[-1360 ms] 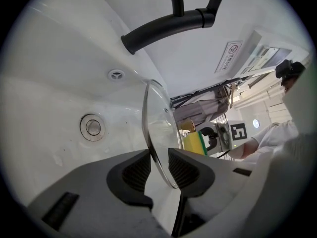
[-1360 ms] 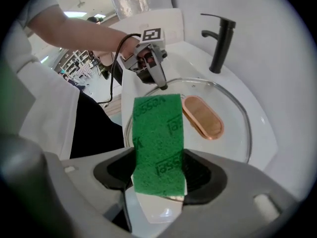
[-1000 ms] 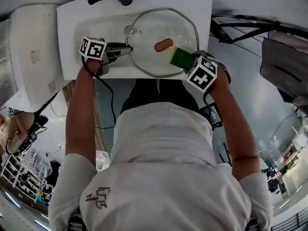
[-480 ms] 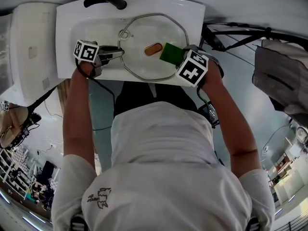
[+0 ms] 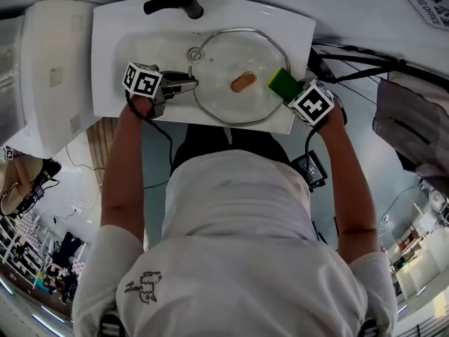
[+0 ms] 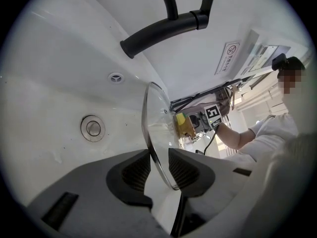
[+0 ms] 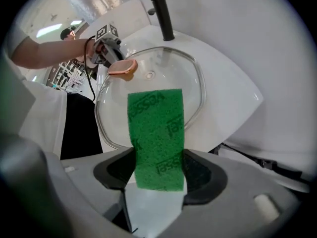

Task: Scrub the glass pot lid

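Left to right: my left gripper [image 5: 191, 84] is clenched on the left rim of the glass pot lid [image 5: 226, 56]. In the left gripper view the rim runs edge-on between the two ribbed pads [image 6: 136, 172], both pressed to it. The lid sits inside the white sink [image 5: 105, 62], knob side up, and covers most of the basin. I can't tell whether it rests on the basin floor or is held off it. The orange knob [image 5: 243, 83] is at the lid's middle. The drain [image 6: 93, 128] is in the sink floor just left of the lid's rim, with a small overflow hole [image 6: 116, 77] on the wall farther back. The black faucet [image 5: 173, 2] stands on the far edge of the sink. On the right, my right gripper [image 5: 293, 93] is grasping a green sponge [image 5: 283, 83], jaws tight on its sides. The sponge's free end lies over the lid's right rim. Contact with the glass is not clear.
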`<state>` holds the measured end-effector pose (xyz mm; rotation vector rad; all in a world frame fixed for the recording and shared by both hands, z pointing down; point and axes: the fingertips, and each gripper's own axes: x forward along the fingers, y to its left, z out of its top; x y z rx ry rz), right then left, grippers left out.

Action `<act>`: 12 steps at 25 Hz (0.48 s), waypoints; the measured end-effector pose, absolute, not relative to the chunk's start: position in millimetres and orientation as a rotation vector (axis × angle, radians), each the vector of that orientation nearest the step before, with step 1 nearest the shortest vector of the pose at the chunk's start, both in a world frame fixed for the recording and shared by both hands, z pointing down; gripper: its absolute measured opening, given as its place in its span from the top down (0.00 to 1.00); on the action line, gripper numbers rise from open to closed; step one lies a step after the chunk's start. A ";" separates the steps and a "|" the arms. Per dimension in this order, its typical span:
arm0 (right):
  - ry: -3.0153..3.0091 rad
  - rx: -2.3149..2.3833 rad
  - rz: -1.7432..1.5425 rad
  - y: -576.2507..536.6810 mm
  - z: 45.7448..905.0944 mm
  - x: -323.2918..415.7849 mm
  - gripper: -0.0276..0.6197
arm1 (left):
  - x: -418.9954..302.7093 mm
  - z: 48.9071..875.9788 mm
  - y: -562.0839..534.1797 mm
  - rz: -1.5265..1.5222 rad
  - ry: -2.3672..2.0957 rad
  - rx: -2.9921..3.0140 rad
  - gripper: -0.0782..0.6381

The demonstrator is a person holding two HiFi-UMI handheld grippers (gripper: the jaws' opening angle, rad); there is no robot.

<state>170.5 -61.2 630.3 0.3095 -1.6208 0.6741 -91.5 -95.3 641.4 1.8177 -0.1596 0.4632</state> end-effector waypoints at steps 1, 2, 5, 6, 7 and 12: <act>-1.603 0.313 0.684 -63.5 630.4 173.9 0.51 | -92.0 641.7 -95.5 0.460 -0.159 1.817 0.73; -1.589 0.315 0.695 -65.7 629.2 175.1 0.51 | -92.5 641.9 -95.1 0.459 -0.158 1.815 0.73; -1.607 0.337 0.715 -82.8 620.8 165.6 0.51 | -93.6 643.7 -94.4 0.459 -0.144 1.813 0.73; -1.623 0.354 0.714 -93.6 616.5 159.4 0.51 | -93.6 643.7 -94.7 0.458 -0.137 1.814 0.73; -1.638 0.369 0.707 -105.7 612.2 151.7 0.51 | -93.5 643.4 -94.9 0.458 -0.131 1.814 0.73; -1.693 0.340 0.586 -163.8 597.4 92.4 0.51 | -93.1 643.9 -94.2 0.462 -0.114 1.813 0.73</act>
